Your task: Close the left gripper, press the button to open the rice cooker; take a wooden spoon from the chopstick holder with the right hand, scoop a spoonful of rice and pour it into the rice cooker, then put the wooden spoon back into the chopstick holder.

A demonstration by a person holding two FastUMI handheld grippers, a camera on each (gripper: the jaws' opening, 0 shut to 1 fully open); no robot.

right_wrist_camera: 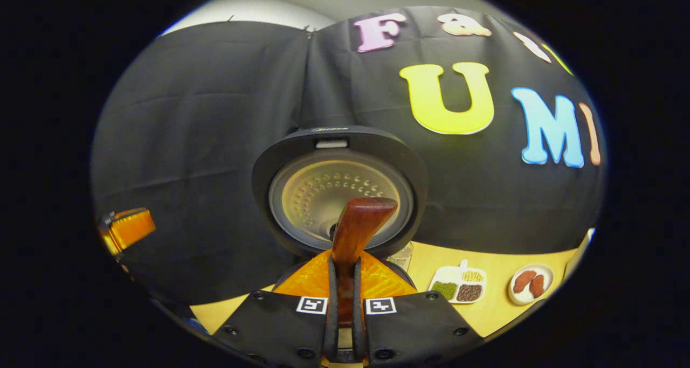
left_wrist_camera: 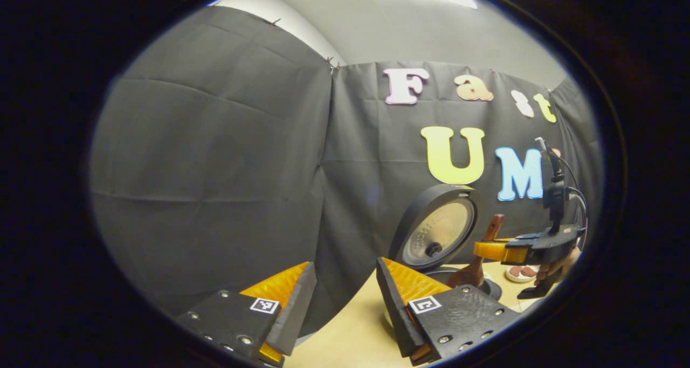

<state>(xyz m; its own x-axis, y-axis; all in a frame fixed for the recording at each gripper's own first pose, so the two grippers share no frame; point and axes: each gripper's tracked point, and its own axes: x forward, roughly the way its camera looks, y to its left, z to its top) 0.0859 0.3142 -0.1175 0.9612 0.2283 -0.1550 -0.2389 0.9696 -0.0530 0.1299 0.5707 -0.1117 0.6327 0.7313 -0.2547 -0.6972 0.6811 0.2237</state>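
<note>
My right hand-held gripper (right_wrist_camera: 344,303) is clamped on the wooden spoon (right_wrist_camera: 356,233), both fingers pressing its handle, which rises in front of the rice cooker's raised lid (right_wrist_camera: 339,187). From my left hand-held gripper (left_wrist_camera: 345,298), fingers spread wide on nothing, I see the spoon's bowl low over the open rice cooker (left_wrist_camera: 488,288). Near the table's (right_wrist_camera: 431,257) far right edge sit a divided dish (right_wrist_camera: 458,285) and a small plate (right_wrist_camera: 531,284).

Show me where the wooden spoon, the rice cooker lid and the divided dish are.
wooden spoon (right_wrist_camera: 357,220): right gripper view, on its handle end.
rice cooker lid (right_wrist_camera: 337,195): right gripper view, on its inner plate.
divided dish (right_wrist_camera: 458,284): right gripper view, on its middle.
</note>
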